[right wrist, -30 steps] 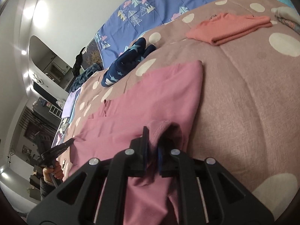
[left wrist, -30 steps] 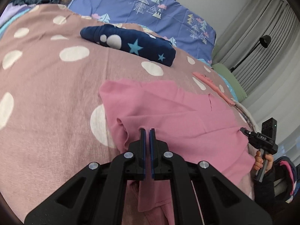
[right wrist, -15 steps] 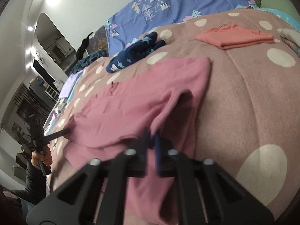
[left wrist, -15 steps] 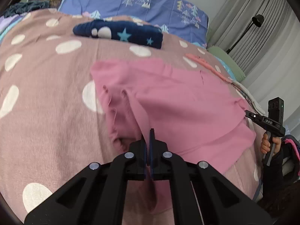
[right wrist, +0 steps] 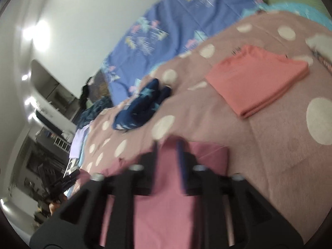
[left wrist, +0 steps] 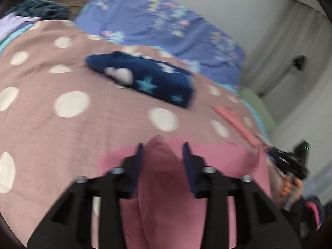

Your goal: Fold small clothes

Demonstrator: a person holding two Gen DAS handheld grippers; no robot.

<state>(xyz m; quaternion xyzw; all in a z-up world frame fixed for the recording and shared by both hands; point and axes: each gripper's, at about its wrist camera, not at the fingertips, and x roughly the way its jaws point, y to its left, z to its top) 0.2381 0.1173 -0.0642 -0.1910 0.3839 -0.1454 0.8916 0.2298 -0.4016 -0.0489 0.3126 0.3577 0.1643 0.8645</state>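
Observation:
A pink garment (left wrist: pixel 217 161) lies folded over on the dotted mauve bedspread (left wrist: pixel 62 137), just under both grippers. My left gripper (left wrist: pixel 162 148) is open, its jaws apart over a raised fold of the pink cloth. My right gripper (right wrist: pixel 168 145) is open too, with pink garment (right wrist: pixel 166 197) between and below its jaws. The right gripper also shows at the right edge of the left wrist view (left wrist: pixel 288 164). Both views are blurred by motion.
A folded navy star-print garment (left wrist: pixel 145 81) lies further up the bed, also in the right wrist view (right wrist: pixel 141 108). A folded coral garment (right wrist: pixel 259 78) lies to the right. A blue patterned pillow (left wrist: pixel 166 27) is at the head. Curtains (left wrist: pixel 290 51) hang on the right.
Both grippers carried the near edge of the pink garment forward over itself, then opened and let go. The garment now lies folded, much shorter than before.

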